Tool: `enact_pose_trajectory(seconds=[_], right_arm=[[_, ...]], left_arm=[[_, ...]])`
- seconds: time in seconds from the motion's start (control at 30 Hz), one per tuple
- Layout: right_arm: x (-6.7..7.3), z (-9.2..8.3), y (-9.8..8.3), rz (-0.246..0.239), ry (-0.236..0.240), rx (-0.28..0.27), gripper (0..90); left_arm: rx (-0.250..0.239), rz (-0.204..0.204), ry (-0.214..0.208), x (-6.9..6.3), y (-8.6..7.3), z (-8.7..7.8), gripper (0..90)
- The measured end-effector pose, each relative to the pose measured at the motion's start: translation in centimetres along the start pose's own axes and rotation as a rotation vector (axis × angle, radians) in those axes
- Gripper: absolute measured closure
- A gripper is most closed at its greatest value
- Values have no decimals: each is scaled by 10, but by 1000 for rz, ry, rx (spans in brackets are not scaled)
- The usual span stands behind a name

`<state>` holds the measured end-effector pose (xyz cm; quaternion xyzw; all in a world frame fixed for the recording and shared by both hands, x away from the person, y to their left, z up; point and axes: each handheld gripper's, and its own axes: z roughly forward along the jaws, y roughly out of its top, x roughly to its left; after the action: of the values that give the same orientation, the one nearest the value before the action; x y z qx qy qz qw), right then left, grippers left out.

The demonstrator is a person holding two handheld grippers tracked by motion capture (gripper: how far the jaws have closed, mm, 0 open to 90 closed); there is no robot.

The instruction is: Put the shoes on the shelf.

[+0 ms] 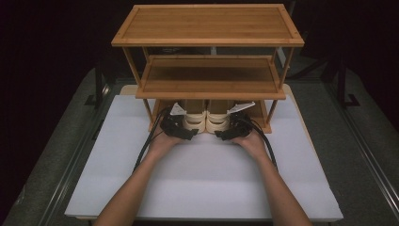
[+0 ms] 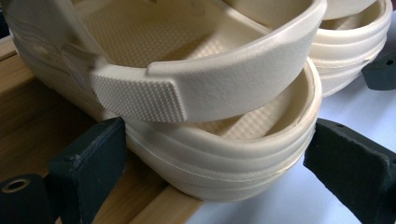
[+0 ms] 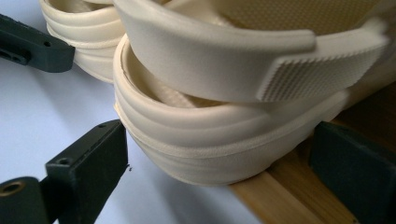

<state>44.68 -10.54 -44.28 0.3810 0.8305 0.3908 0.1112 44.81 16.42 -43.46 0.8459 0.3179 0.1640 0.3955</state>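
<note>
1. The pair of cream sandals sits at the front of the lowest shelf of the wooden rack (image 1: 207, 41), side by side, with the heels toward the person. The left sandal (image 1: 194, 121) and the right sandal (image 1: 218, 122) touch or nearly touch each other.

2. The heels stick out over the front edge of the shelf, above the white worktop (image 1: 202, 174). So the sandals are partly on the shelf, but not fully inside or fully out.

3. The left claw (image 2: 219, 154) is spread around the heel of the left sandal (image 2: 205, 107). One jaw touches the side of the sole; the other stands just beside it with a small gap. It does not squeeze yet.

4. The right claw (image 3: 219, 154) stands the same way around the heel of the right sandal (image 3: 224, 121): jaws apart, close to both sides, not pressing.

5. I judge the work is at the grasp or release stage. Whether the sandals go in or come out, I cannot tell; the two upper shelves carry nothing.
</note>
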Motion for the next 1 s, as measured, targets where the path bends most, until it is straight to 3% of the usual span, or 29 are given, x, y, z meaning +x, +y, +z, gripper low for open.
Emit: enact_pose_trajectory(seconds=[0.2, 0.23, 0.3, 0.37, 0.43, 0.47, 0.57, 0.7, 0.93, 0.97, 1.0], right_arm=[[-3, 3, 4, 2, -2, -12, 46], [-4, 4, 5, 3, -5, -12, 47], [-7, 5, 6, 1, -13, -12, 47], [-10, 5, 7, -5, -27, -9, 46], [-11, 6, 7, -7, -39, -10, 48], [-11, 7, 7, -4, -42, -11, 48], [-12, 9, 7, 1, -64, -13, 49], [-14, 10, 6, -6, -83, -12, 53], [-14, 9, 6, 0, -82, -11, 55], [-14, 9, 6, 2, -81, -10, 56], [-14, 9, 6, 3, -80, -10, 58]], left_arm=[[2, -7, 17, -1, 3, 5, 59], [2, 26, 13, 2, 4, 6, 60], [-10, -24, 18, -1, 3, 9, 60], [-2, 7, 24, 2, 5, 11, 61], [-6, -15, 29, 0, 6, 14, 62], [0, 16, 29, 2, 8, 15, 62], [9, 36, 45, 2, 11, 19, 62], [6, 10, 45, 1, 10, 21, 61], [8, 21, 51, 2, 10, 20, 61], [6, -10, 47, 0, 10, 21, 61], [7, -6, 47, 0, 10, 20, 61]])
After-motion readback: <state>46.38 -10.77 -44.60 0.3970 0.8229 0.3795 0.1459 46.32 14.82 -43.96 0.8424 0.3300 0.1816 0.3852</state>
